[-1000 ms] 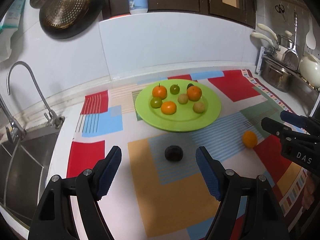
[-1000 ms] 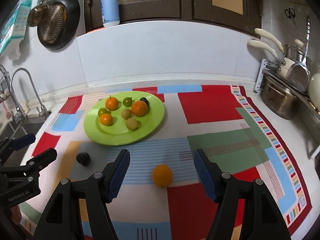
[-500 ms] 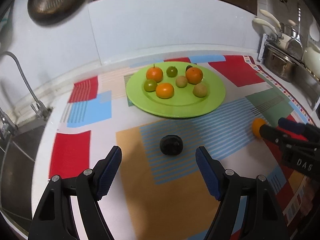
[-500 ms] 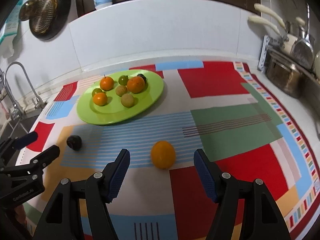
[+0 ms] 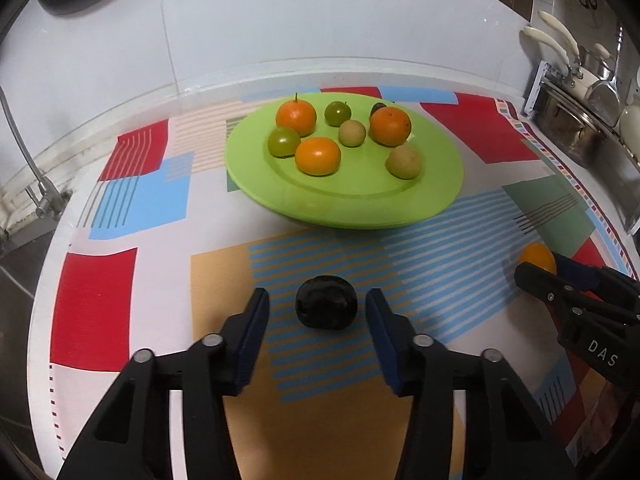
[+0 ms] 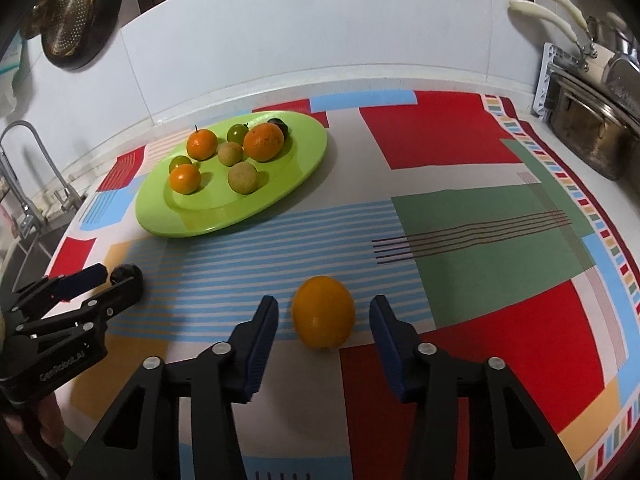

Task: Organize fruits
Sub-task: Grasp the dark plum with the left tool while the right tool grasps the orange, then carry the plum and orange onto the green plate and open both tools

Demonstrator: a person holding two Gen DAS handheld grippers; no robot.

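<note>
A green plate (image 5: pixel 436 196) (image 6: pixel 304 168) on the patterned mat holds several small fruits: oranges, green ones and tan ones. A dark fruit (image 5: pixel 326 307) lies on the mat between the open fingers of my left gripper (image 5: pixel 318 306); it also shows in the right wrist view (image 6: pixel 125 273). An orange fruit (image 6: pixel 323 317) lies between the open fingers of my right gripper (image 6: pixel 323 312); it also shows in the left wrist view (image 5: pixel 537 257), partly behind the right gripper (image 5: pixel 538 270). Neither gripper touches its fruit.
A sink with a tap (image 5: pixel 38 184) lies at the left. A steel pot (image 6: pixel 588 128) and utensil rack stand at the right. A pan with a strainer (image 6: pixel 74 20) hangs on the wall. The mat (image 6: pixel 460 240) covers the counter.
Both grippers have moved forward and down: the dark fruit now sits between the left fingers and the orange fruit between the right fingers. Both stay open.
</note>
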